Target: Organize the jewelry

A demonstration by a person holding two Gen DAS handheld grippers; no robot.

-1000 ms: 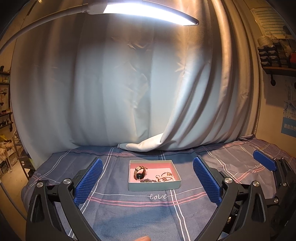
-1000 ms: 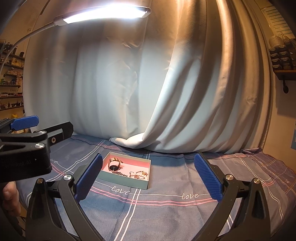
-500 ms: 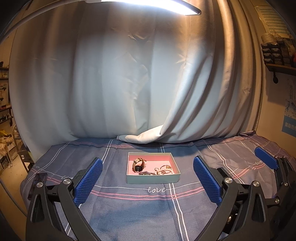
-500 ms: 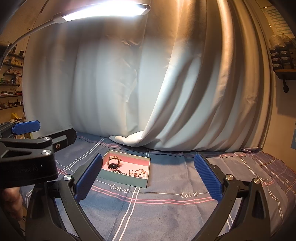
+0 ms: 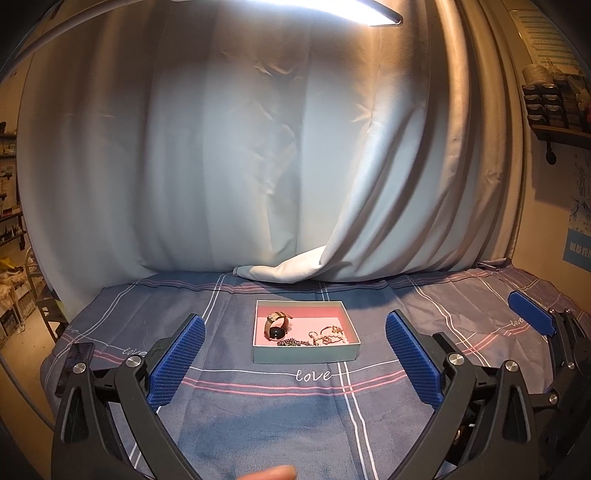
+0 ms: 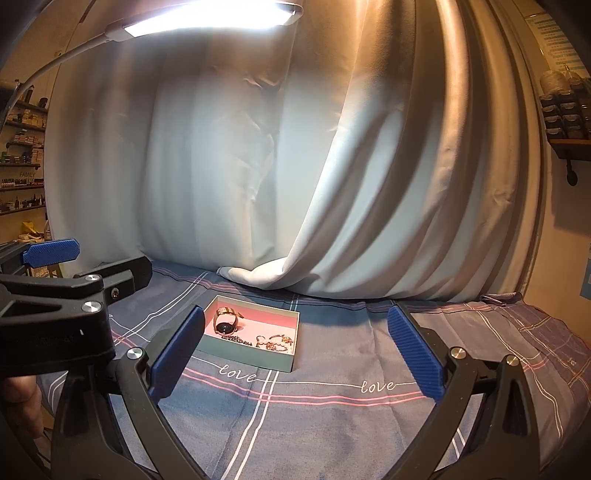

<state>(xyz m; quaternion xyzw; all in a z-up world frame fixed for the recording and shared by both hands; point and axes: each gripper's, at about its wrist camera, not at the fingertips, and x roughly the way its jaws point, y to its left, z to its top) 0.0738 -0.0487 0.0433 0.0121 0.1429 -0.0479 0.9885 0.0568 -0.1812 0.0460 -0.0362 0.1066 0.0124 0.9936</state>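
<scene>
Open shallow jewelry box [image 5: 306, 355] with teal walls and pink lining, sitting on a blue plaid tablecloth [image 5: 295, 413] printed with "love", in front of a draped grey curtain [image 5: 258, 166] under a bright desk lamp [image 6: 210, 18]

Inside the box: a wristwatch [image 5: 276, 328] with dark round face at left, a dark beaded chain [image 5: 293, 343] along the front wall, gold and pearl pieces [image 5: 328, 335] at right

Left gripper [image 5: 295, 363] spread wide, holding nothing, box centred between its blue pads

Right gripper [image 6: 295, 350] likewise spread wide and empty, box near its left pad
</scene>
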